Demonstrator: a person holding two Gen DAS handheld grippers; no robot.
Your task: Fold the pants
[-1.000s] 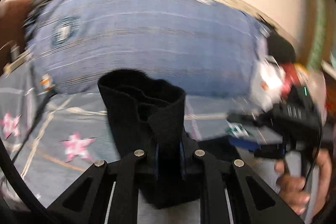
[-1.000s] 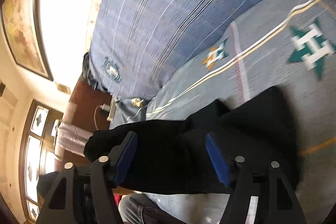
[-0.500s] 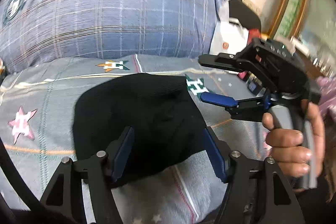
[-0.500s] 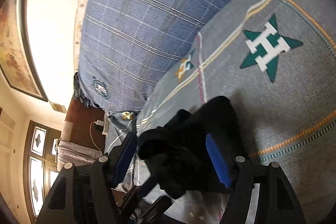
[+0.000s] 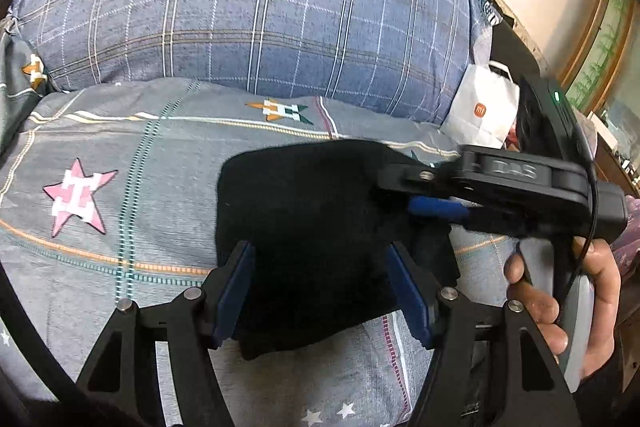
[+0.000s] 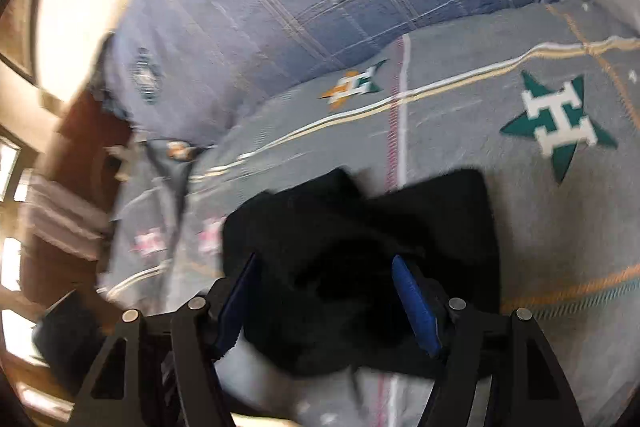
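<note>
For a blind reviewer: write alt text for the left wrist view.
Folded black pants lie on a grey star-print bedspread, framed by the open left gripper. The hand-held right gripper reaches in from the right over the pants. A blue plaid pillow and a white bag sit behind.

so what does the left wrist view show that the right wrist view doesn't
Only the left wrist view shows the right tongs seen from outside, reaching over the pants, with the person's hand on the grip, plus a white paper bag and a pink star on the bedspread. Only the right wrist view shows the large green star and brown wooden furniture, blurred. Both show the folded black pants lying on the grey bedspread, the blue plaid pillow, and open tongs; the left tongs frame the pants.
</note>
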